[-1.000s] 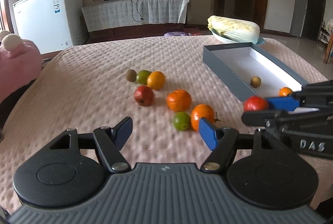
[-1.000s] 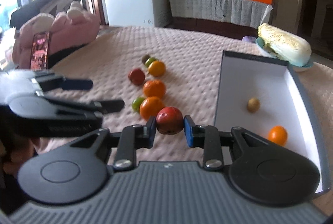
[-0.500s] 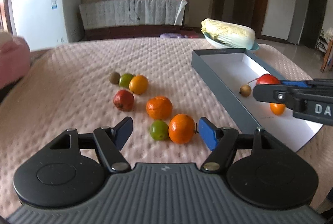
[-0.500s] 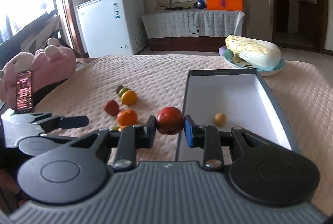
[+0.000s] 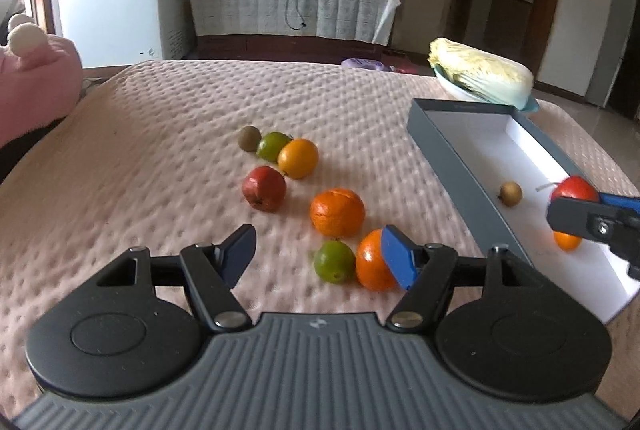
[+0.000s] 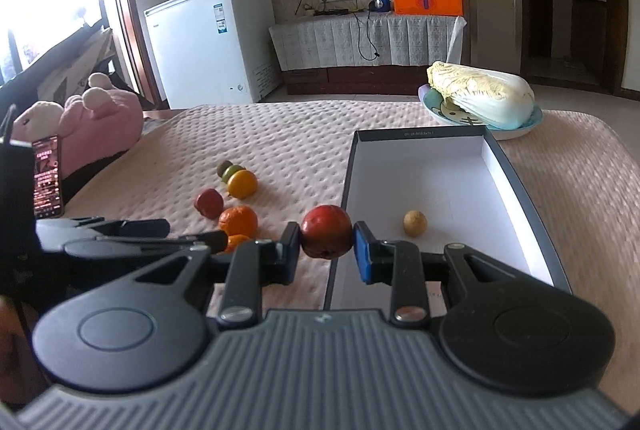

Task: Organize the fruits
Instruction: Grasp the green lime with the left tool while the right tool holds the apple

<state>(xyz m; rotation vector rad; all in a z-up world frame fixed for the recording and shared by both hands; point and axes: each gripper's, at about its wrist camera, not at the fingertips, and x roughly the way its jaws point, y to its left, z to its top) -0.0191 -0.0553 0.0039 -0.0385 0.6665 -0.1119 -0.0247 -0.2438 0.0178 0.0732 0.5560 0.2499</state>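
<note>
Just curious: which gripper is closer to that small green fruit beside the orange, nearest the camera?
Left. The left gripper hangs open just before the green fruit; the right gripper holds a red fruit at the box.

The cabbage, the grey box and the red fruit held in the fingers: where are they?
cabbage (image 6: 486,95), right wrist view, middle of its leaves.
grey box (image 6: 516,186), right wrist view, its right wall.
red fruit (image 6: 327,237), right wrist view, its front face.

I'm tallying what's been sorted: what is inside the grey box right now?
Inside the grey box: a small tan fruit and an orange, which the right hand-held gripper partly covers. That corner may hide more.
</note>
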